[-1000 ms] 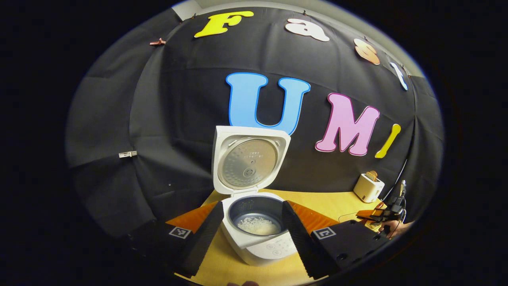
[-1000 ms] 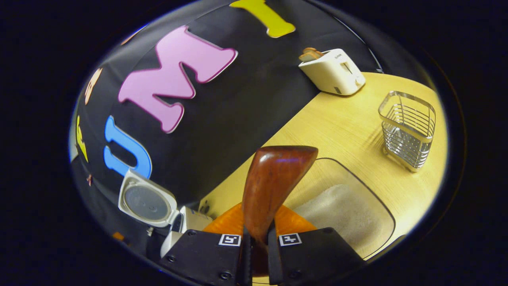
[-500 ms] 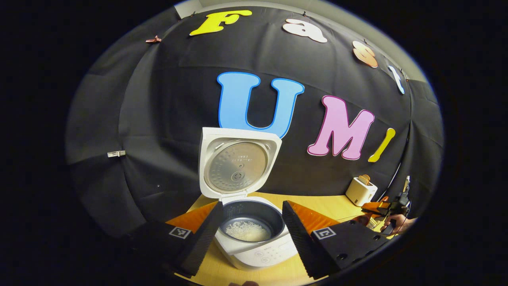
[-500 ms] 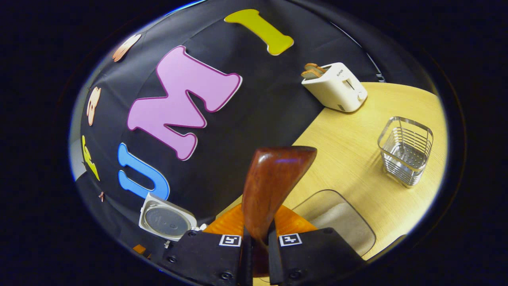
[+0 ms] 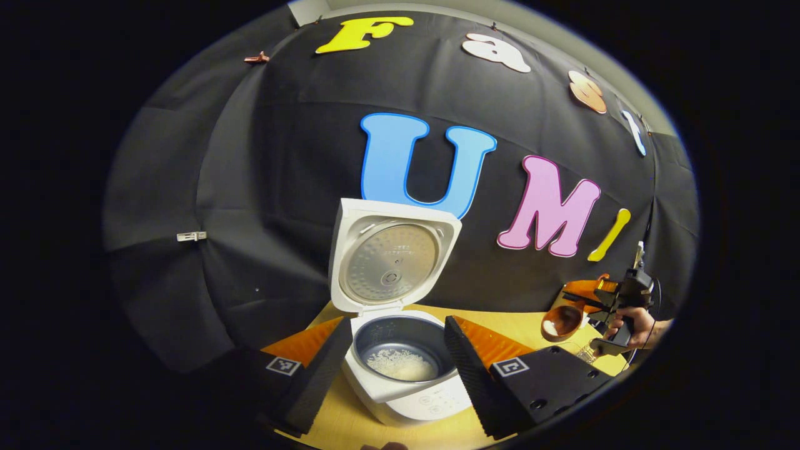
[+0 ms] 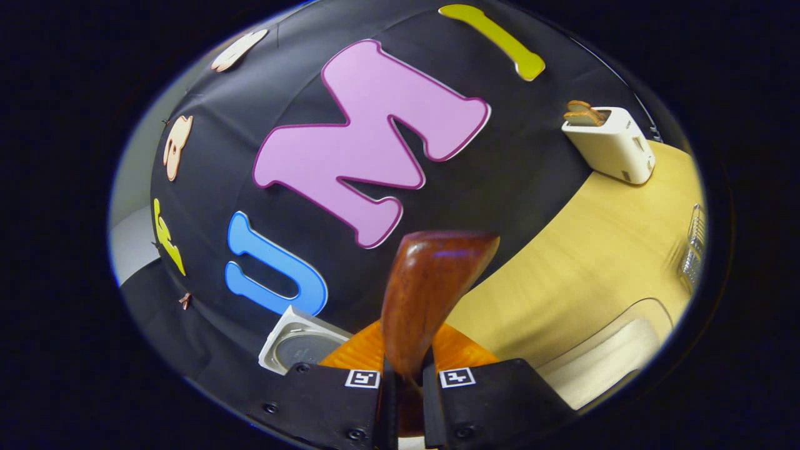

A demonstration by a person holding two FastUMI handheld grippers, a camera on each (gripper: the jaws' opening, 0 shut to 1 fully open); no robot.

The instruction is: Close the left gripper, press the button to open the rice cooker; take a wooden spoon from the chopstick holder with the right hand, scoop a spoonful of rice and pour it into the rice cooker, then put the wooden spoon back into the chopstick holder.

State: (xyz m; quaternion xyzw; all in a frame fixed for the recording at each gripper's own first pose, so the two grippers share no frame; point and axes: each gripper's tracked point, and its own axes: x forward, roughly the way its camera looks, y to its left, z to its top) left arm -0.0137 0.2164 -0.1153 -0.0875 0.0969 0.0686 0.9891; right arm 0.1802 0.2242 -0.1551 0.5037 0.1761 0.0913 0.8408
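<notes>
We see the brown wooden spoon [image 6: 431, 294] clamped by its handle between both fingers of the right gripper [image 6: 403, 390], its long axis running forward from the jaws, bowl end far from them. In the left gripper view the spoon's bowl [image 5: 561, 322] faces the white rice cooker [image 5: 400, 369] and carries a little white rice. The cooker's lid [image 5: 390, 253] stands upright, open, and rice lies in the dark inner pot. The left gripper [image 5: 400, 375] has its fingers spread wide either side of the cooker, holding nothing. Bare yellow tabletop [image 6: 594, 250] lies open between the cooker and the cream toaster [image 6: 609, 147]; the wire chopstick holder [image 6: 692, 253] sits at the table's right edge.
</notes>
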